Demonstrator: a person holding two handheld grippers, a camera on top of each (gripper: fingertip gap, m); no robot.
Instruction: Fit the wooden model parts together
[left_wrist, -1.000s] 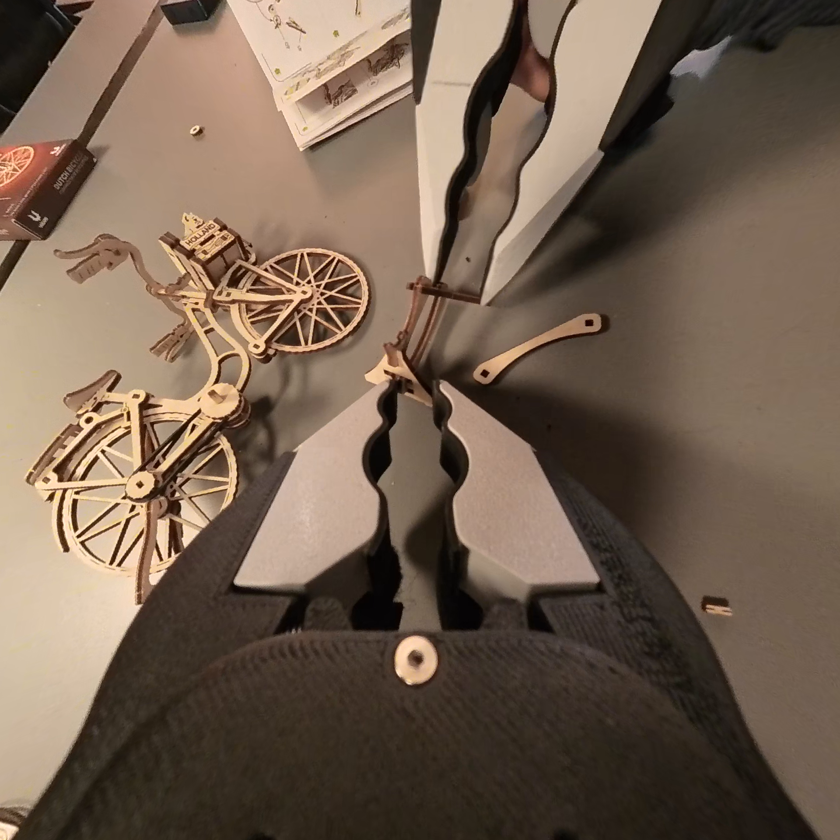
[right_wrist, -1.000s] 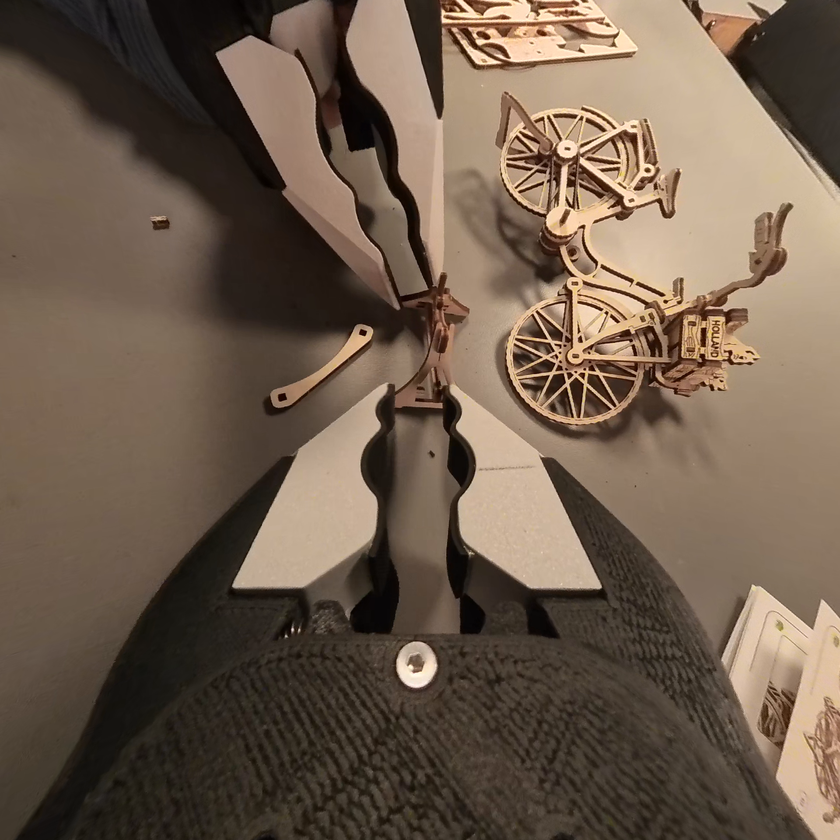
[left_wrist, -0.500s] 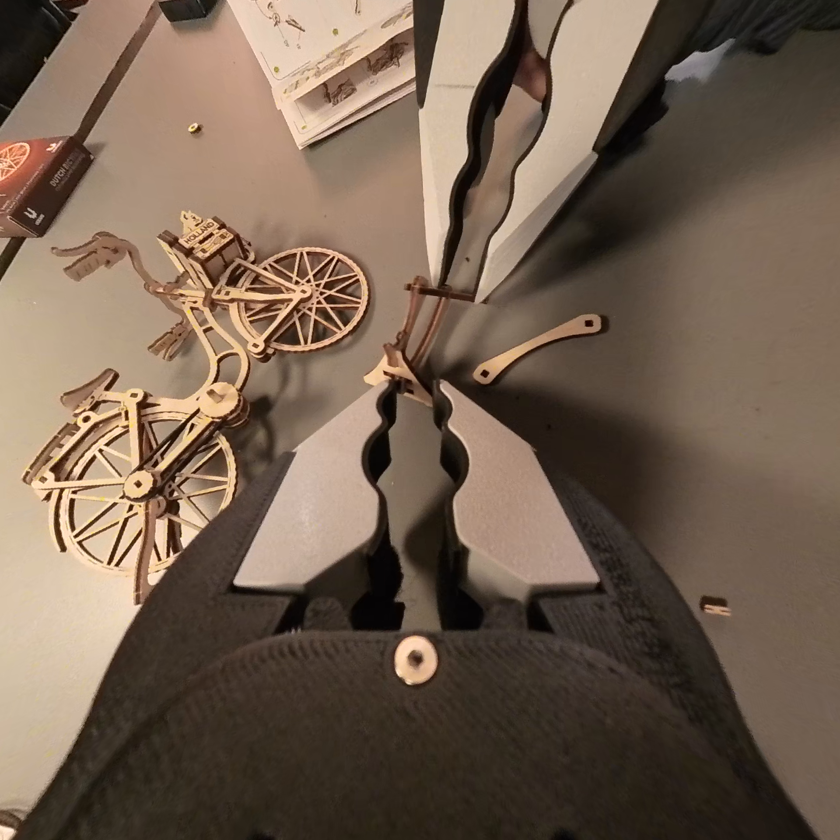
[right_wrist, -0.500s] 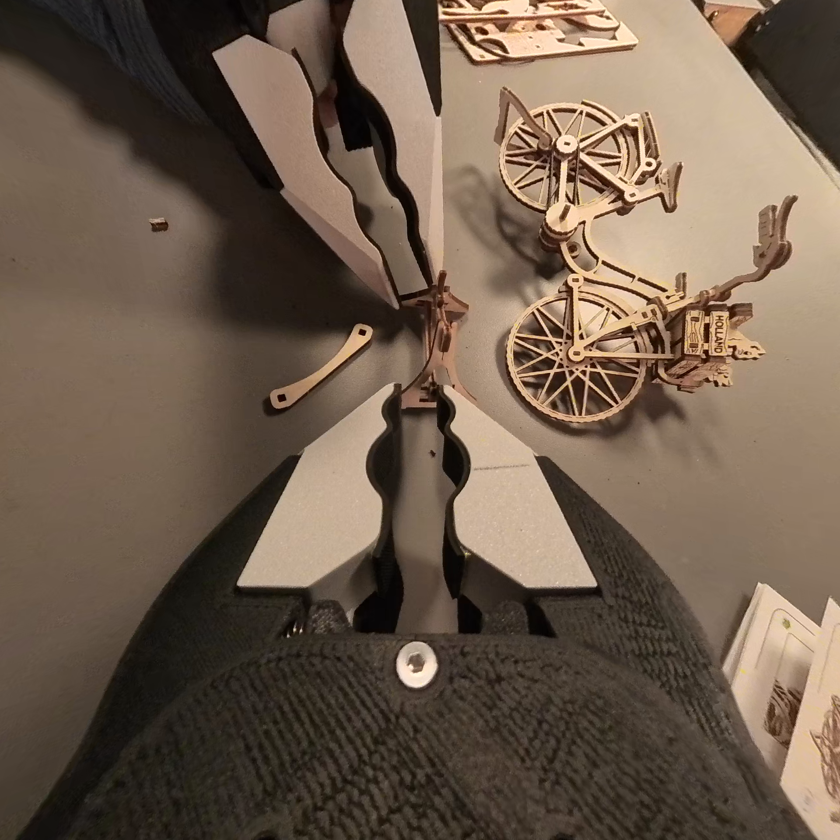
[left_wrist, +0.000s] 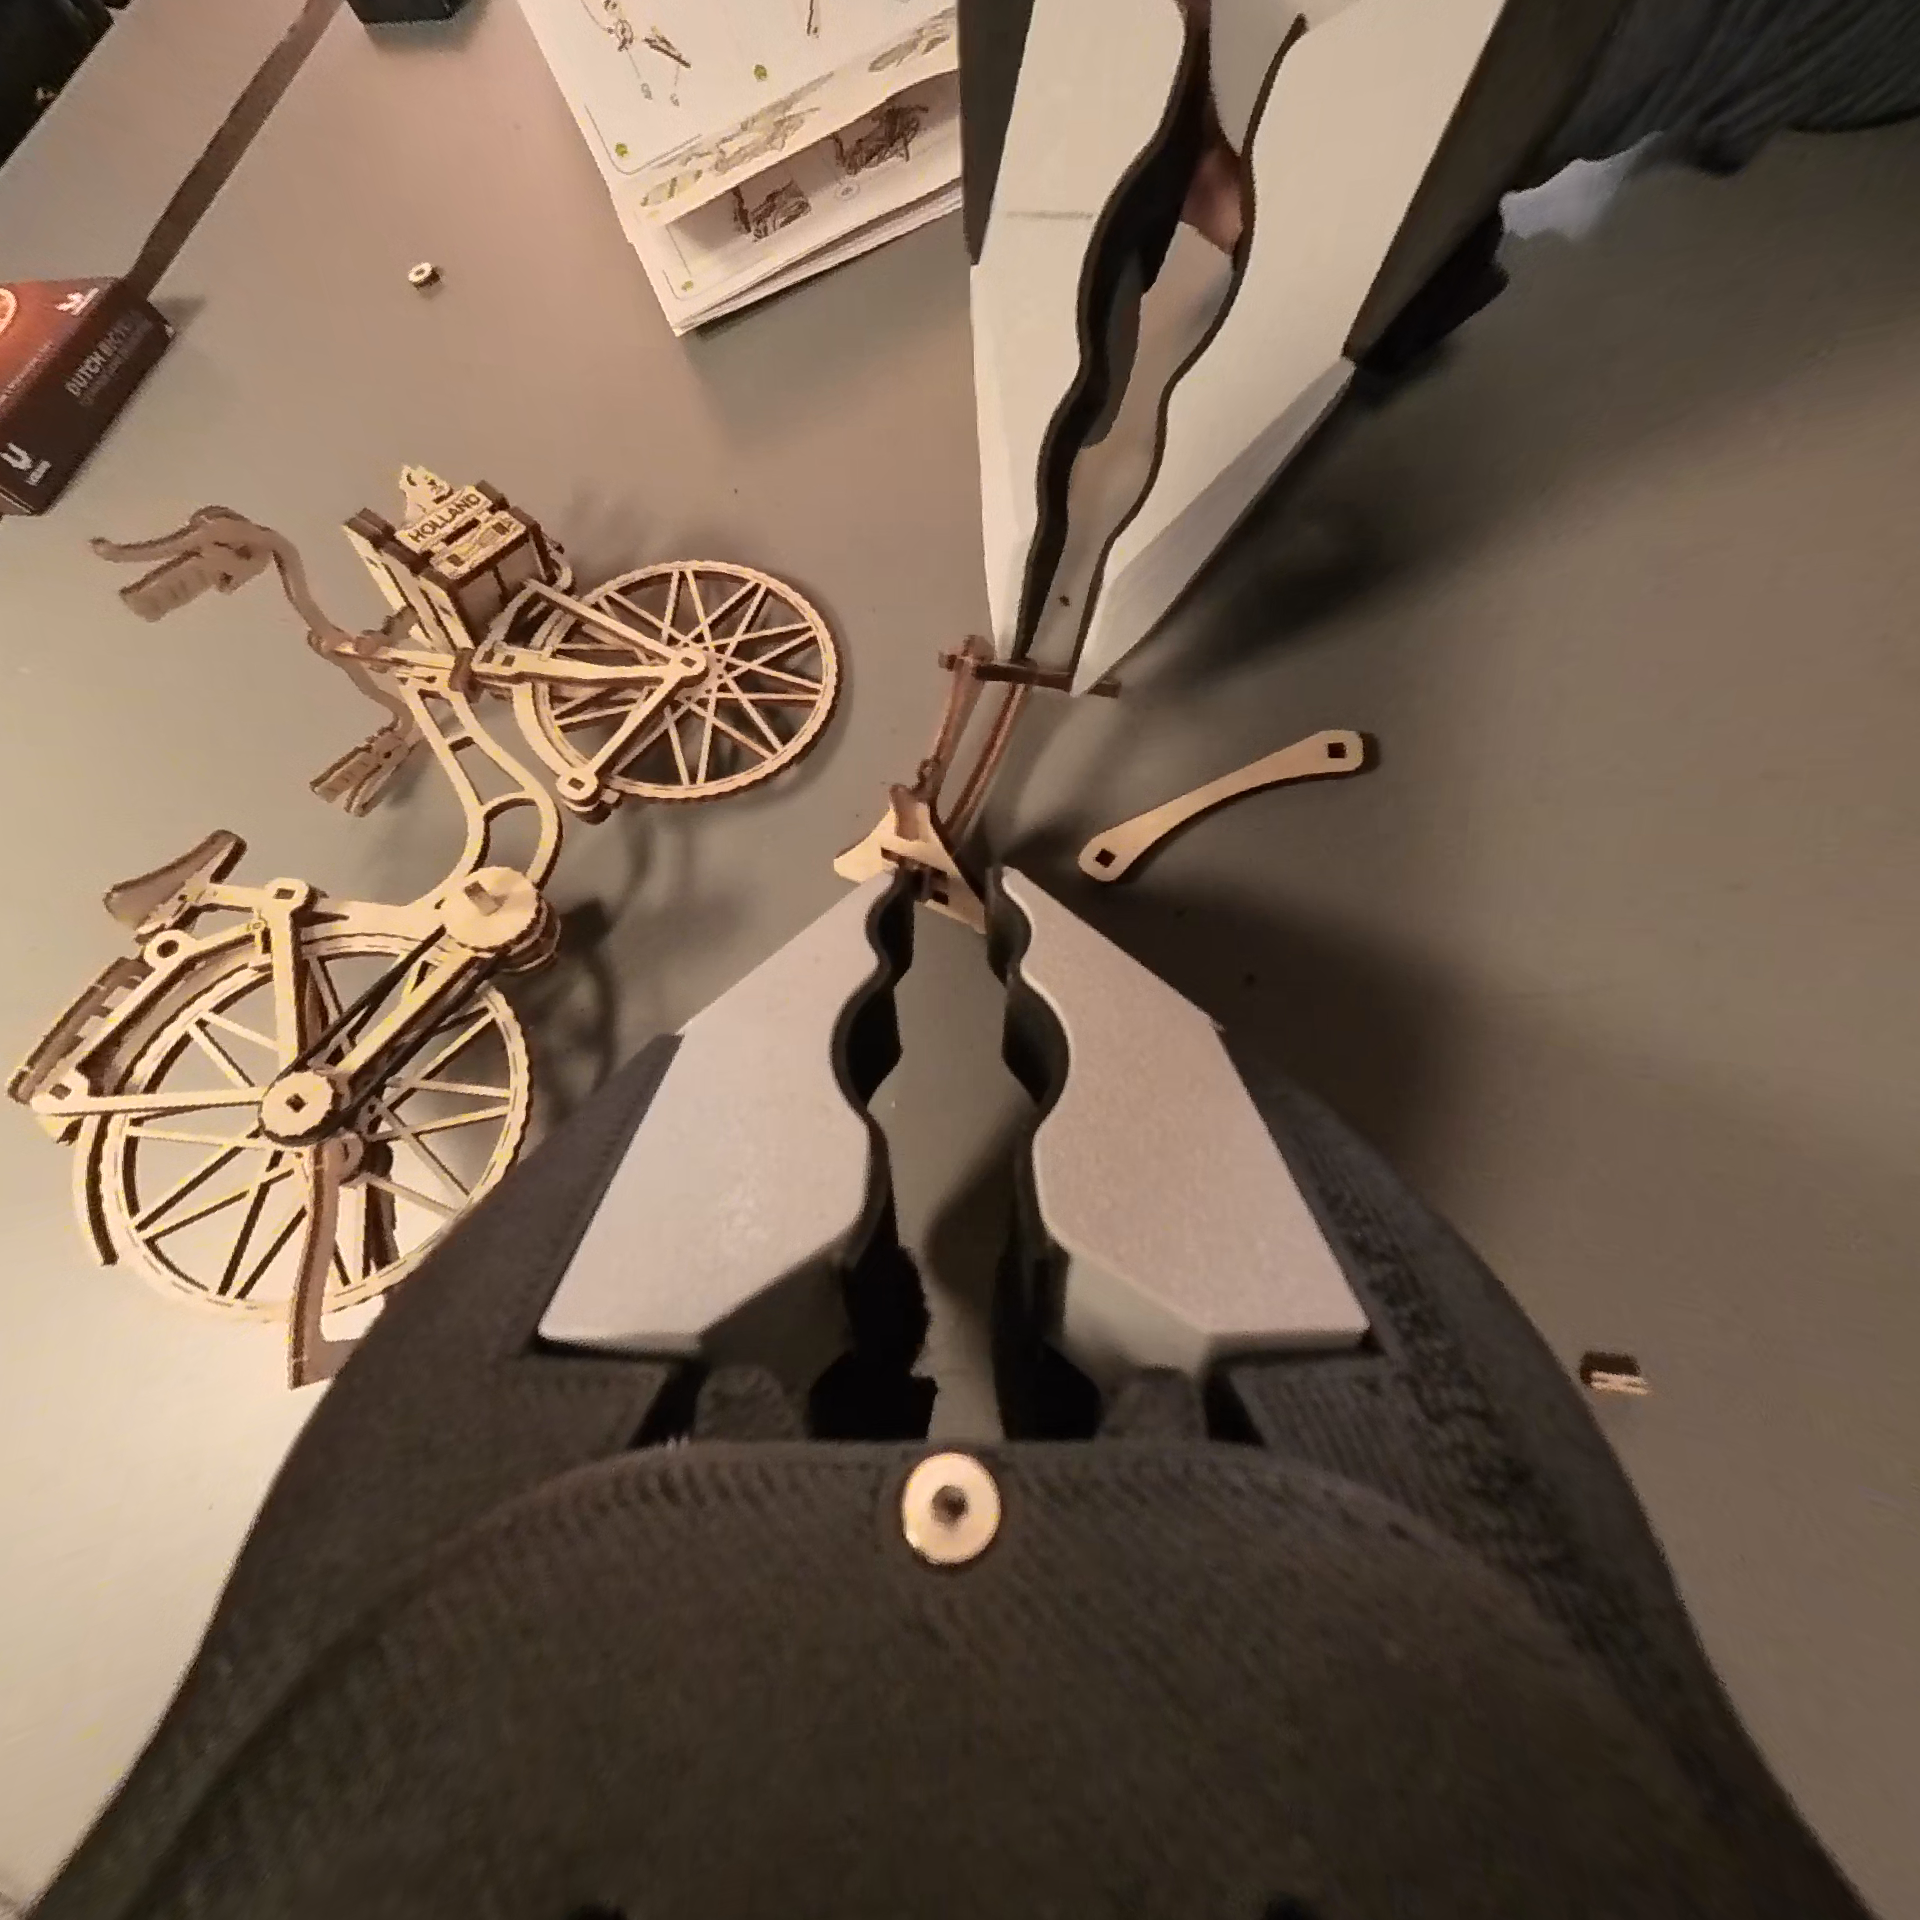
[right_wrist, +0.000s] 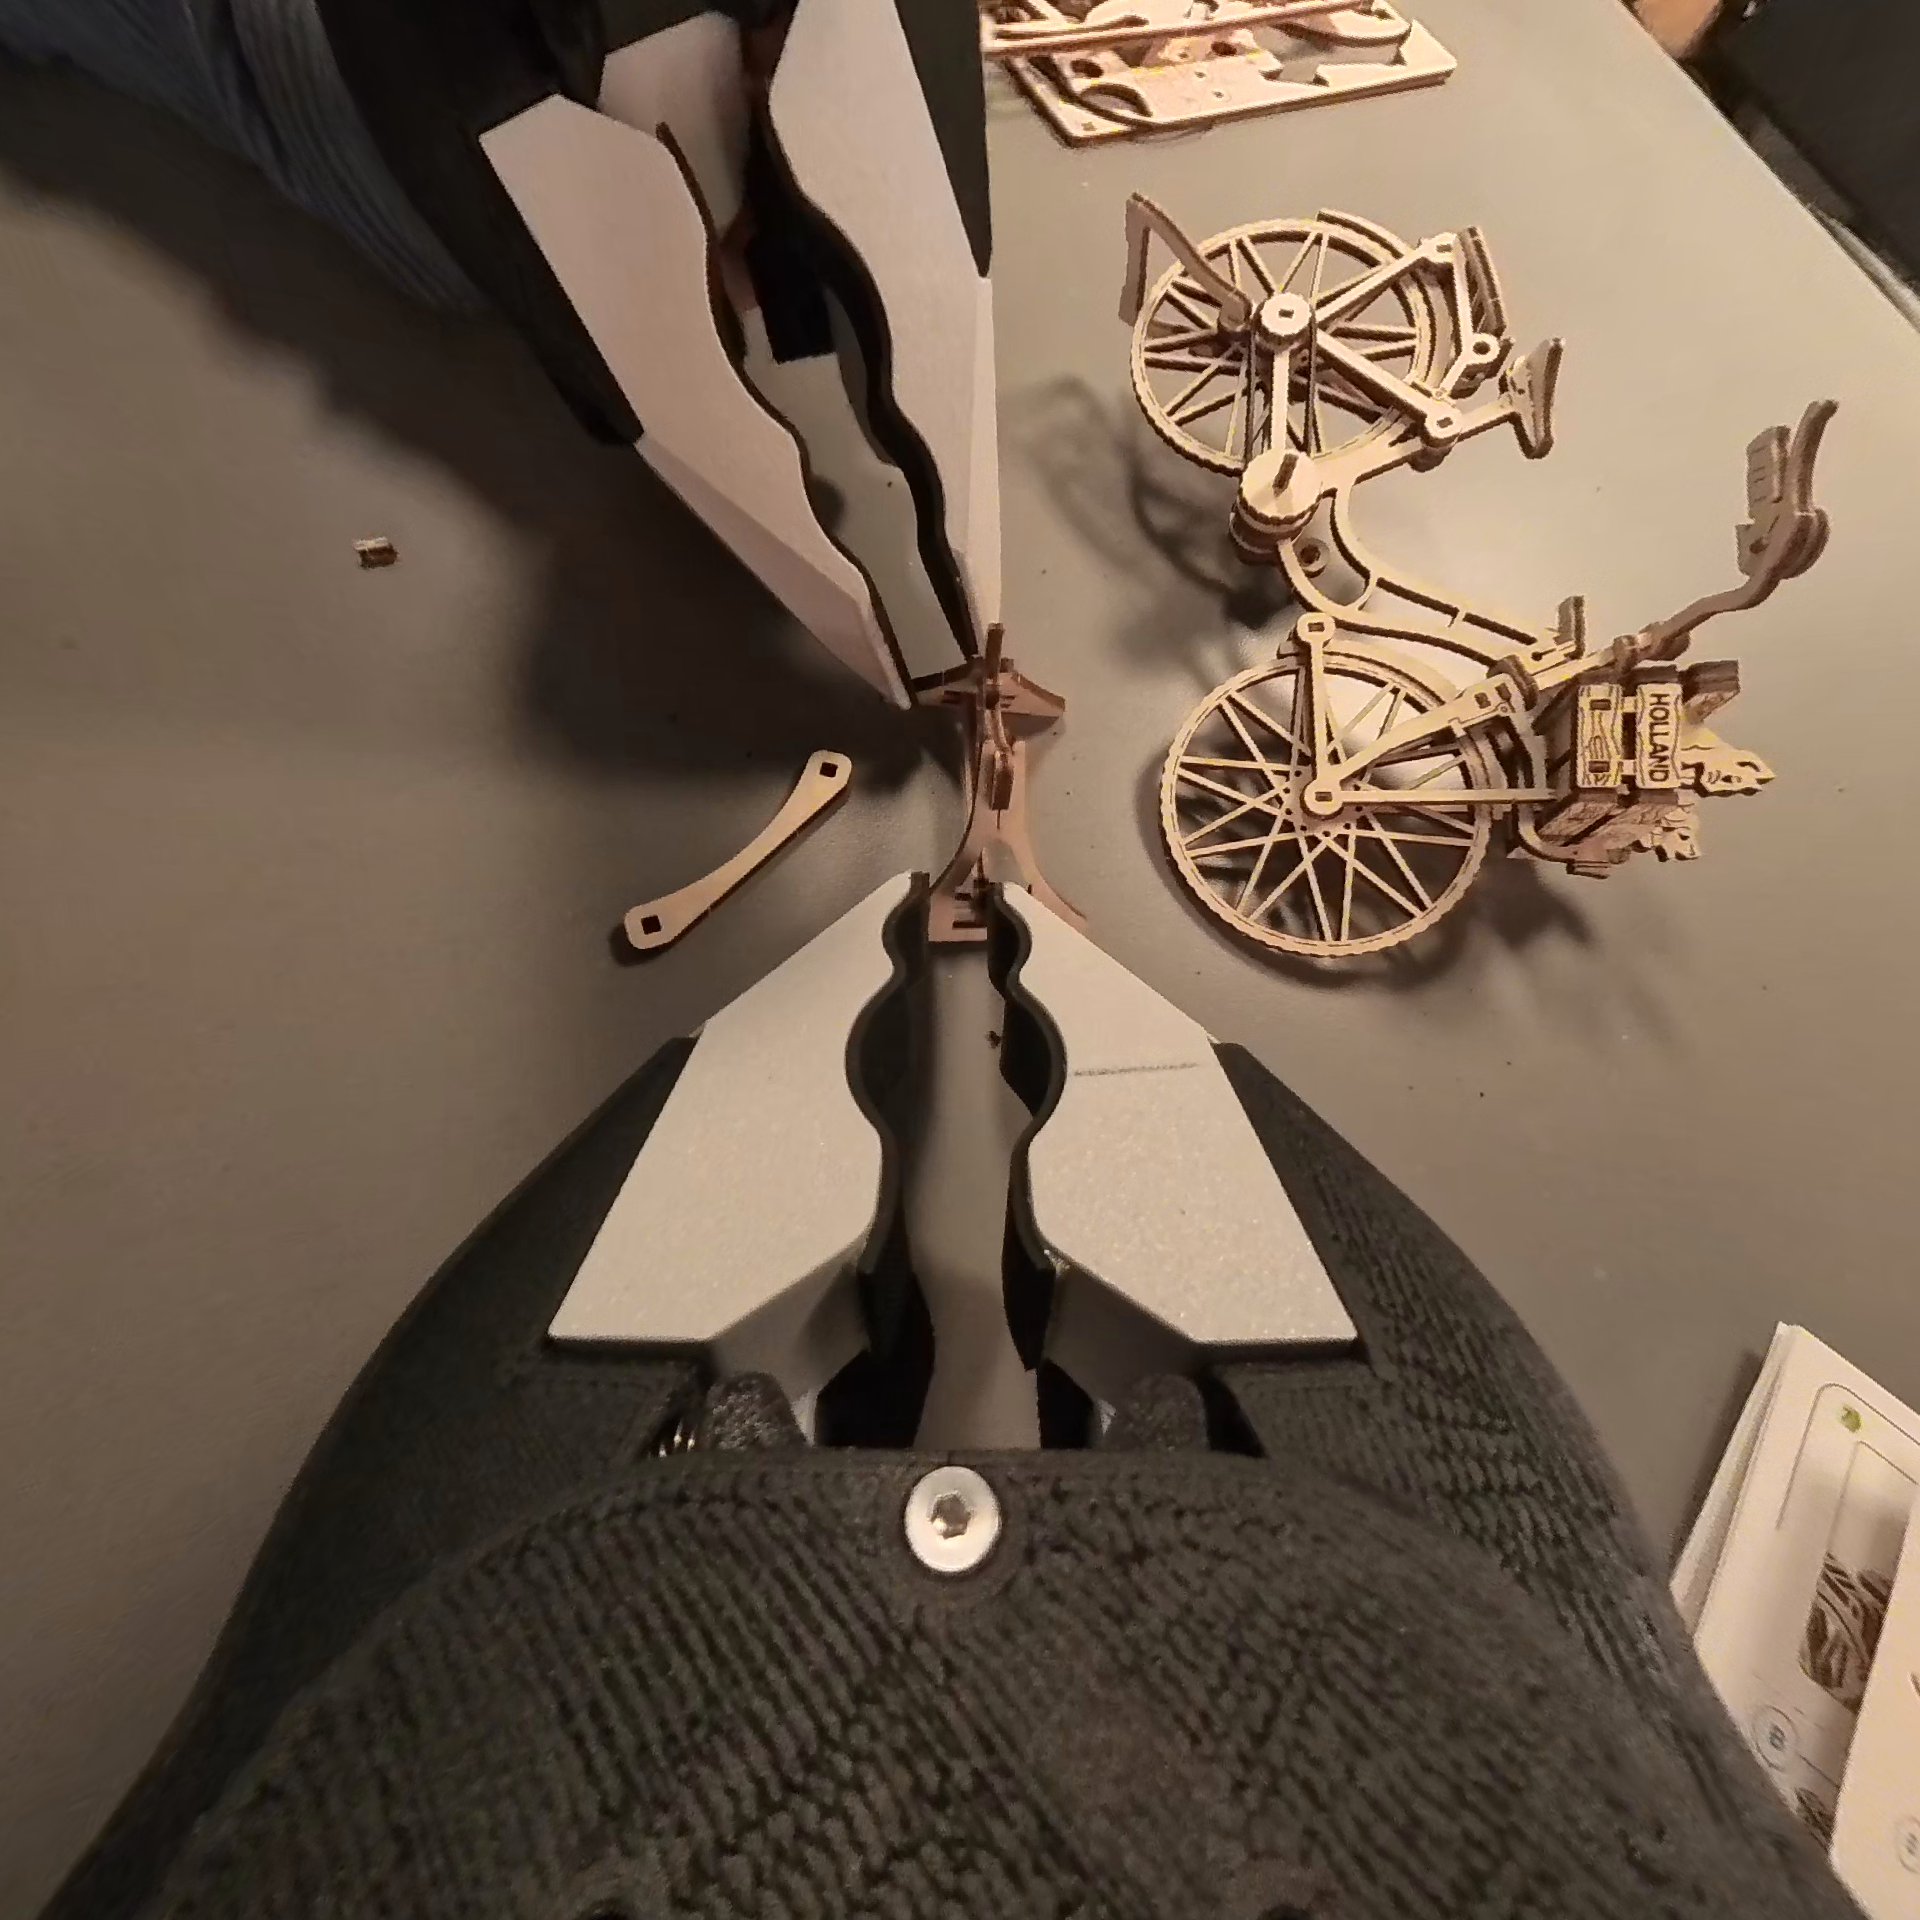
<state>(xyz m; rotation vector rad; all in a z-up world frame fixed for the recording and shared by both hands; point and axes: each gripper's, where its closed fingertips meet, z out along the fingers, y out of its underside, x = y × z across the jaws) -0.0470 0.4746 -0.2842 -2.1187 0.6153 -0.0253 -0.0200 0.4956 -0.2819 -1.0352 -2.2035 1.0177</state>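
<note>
While a matte grey table (left_wrist: 1558, 935) stretches under dim warm light, the left gripper (left_wrist: 940, 899) and right gripper (right_wrist: 961, 904) each clench one end of a slim laser-cut wooden assembly (left_wrist: 961, 758), a spoked plywood bicycle (left_wrist: 416, 831) lying at nine o'clock.

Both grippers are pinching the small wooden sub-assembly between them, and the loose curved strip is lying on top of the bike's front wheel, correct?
Not quite. The curved strip lies alone on the bare table, apart from the bike, as the left wrist view shows. The rest holds: the left gripper and right gripper each pinch an end of the sub-assembly.
</note>
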